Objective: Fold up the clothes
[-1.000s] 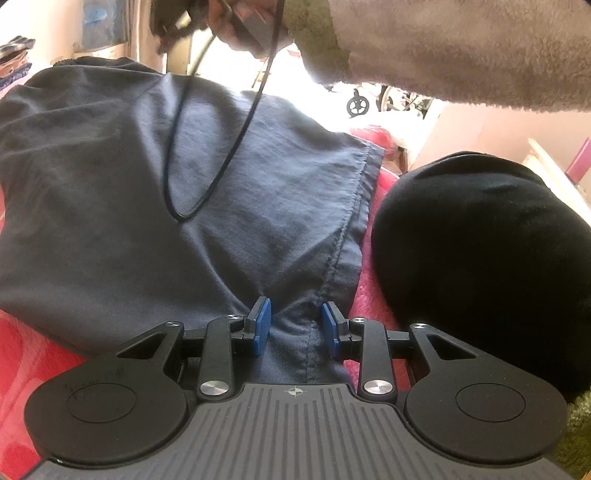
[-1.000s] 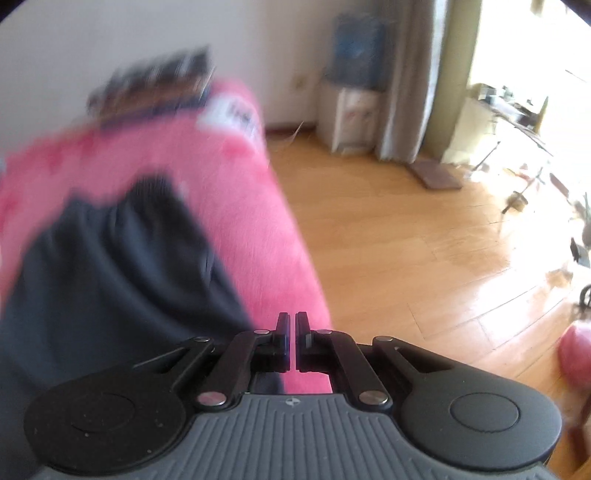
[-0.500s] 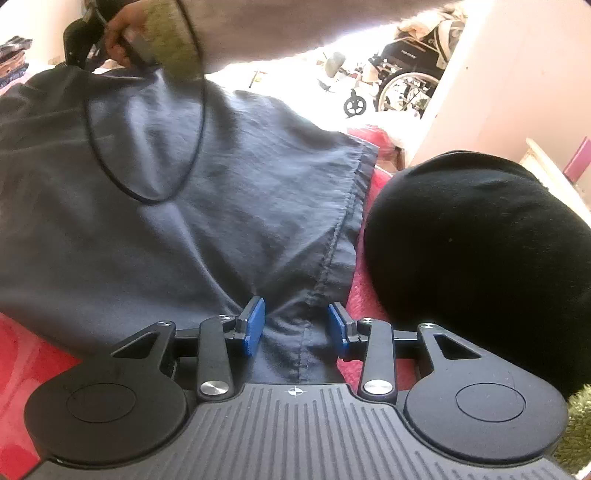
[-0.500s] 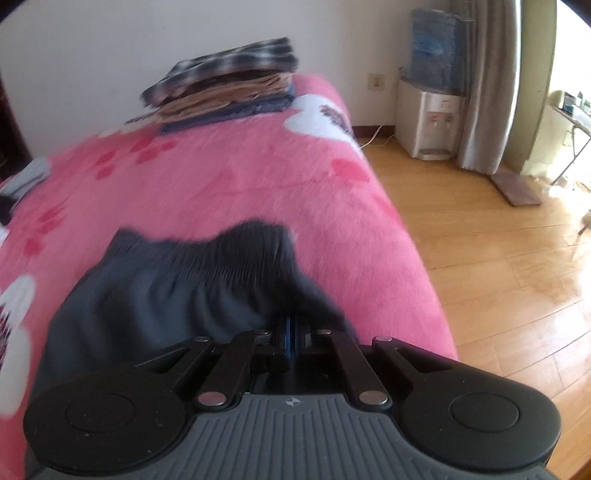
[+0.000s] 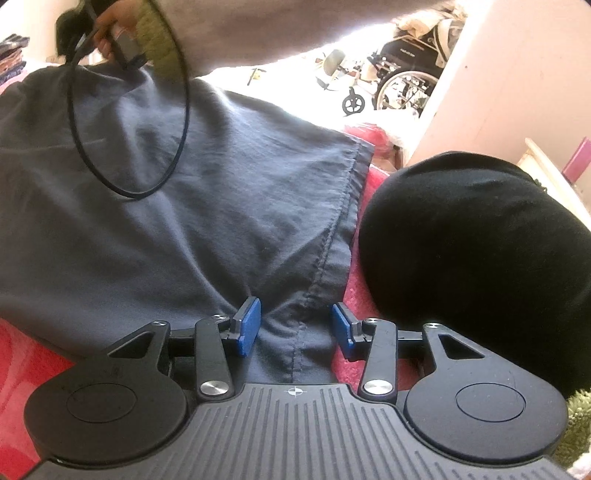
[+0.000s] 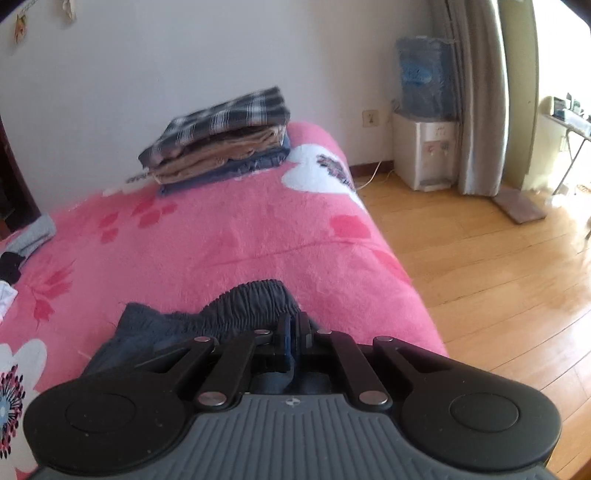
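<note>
1. The grey shorts (image 5: pixel 207 206) are spread on the pink blanket (image 6: pixel 229 236) of the bed.
2. The left gripper (image 5: pixel 294 326) is pointed steeply down at the hem corner of the shorts. Its fingers (image 5: pixel 248 325) are opening; the cloth lies between the blue pads, but it is not pressed by them.
3. The right gripper (image 6: pixel 294 332) is also tilted down, at the elastic waistband (image 6: pixel 255 299). Its fingers are closed on the waistband, and a fold of the cloth is seen pinched between them.
4. In the left view the right hand (image 5: pixel 110 29) is seen at the top left, over the far edge of the shorts. The sleeve (image 5: pixel 295 26) is stretched across the top of the picture, and a black cable (image 5: pixel 122 190) hangs from the hand in a loop over the cloth.
5. A black cushion-like thing (image 5: pixel 476 266) lies just beside the hem, on the right.
6. A stack of folded clothes (image 6: pixel 221 140) is placed at the far end of the bed, near the wall, well apart from the shorts.
</note>
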{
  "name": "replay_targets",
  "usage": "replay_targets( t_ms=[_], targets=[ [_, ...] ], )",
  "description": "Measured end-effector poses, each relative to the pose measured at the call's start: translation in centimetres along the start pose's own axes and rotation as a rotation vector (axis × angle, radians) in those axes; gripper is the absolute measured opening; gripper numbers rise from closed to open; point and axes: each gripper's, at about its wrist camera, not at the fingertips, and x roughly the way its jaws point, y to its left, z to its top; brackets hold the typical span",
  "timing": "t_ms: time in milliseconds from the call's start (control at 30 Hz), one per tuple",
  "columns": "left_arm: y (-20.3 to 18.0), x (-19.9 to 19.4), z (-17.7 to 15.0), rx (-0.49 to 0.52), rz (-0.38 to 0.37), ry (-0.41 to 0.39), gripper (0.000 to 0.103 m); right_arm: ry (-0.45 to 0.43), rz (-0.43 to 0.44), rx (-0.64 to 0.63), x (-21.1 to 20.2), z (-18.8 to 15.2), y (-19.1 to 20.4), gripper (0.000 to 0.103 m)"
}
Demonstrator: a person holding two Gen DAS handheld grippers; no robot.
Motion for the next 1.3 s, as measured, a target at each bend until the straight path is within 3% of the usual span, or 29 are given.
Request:
replay_targets(
  t_ms=[267, 433, 600, 733, 800, 867, 967, 1067, 1167, 1300],
  targets=[
    [0.0, 0.2, -0.1, 0.017, -0.007, -0.001, 0.044, 0.024, -0.040, 0.084, 3.5, 0.8, -0.6, 0.002],
    [-0.2, 0.1, -0.2, 0.045, -0.011, -0.008, 0.046, -0.003, -0.061, 0.196, 0.5, 1.8, -2.8, 0.002],
    [-0.8, -0.3, -0.5, 0.070, 0.004, -0.020, 0.050, -0.092, -0.044, 0.302, -9.6, 1.4, -6.4, 0.002],
    [-0.6, -1.4, -0.7, 0.038, 0.015, -0.025, 0.053, -0.167, 0.005, 0.380, -20.8, -0.2, -8.6, 0.003],
    [-0.1, -2.6, -0.7, 0.005, 0.015, -0.035, 0.059, -0.201, 0.036, 0.394, -26.6, -1.6, -8.8, 0.003],
    [0.5, -4.0, -0.7, -0.028, 0.025, -0.049, 0.061, -0.228, 0.057, 0.378, -31.9, -2.9, -8.2, 0.012],
    [3.0, -7.3, -0.6, -0.154, 0.048, -0.108, 0.066, -0.237, 0.066, 0.317, -39.1, -5.3, -6.0, 0.031],
    [6.7, -10.2, -0.6, -0.321, 0.085, -0.152, 0.068, -0.161, 0.095, 0.224, -42.2, -8.2, -2.2, 0.032],
    [11.7, -11.1, -0.4, -0.518, 0.125, -0.118, 0.070, -0.015, 0.142, 0.105, -42.2, -12.4, 2.9, 0.039],
    [17.5, -11.2, -1.2, -0.726, 0.152, -0.114, 0.070, 0.168, 0.167, -0.043, -38.4, -19.1, 10.5, 0.041]
  ],
)
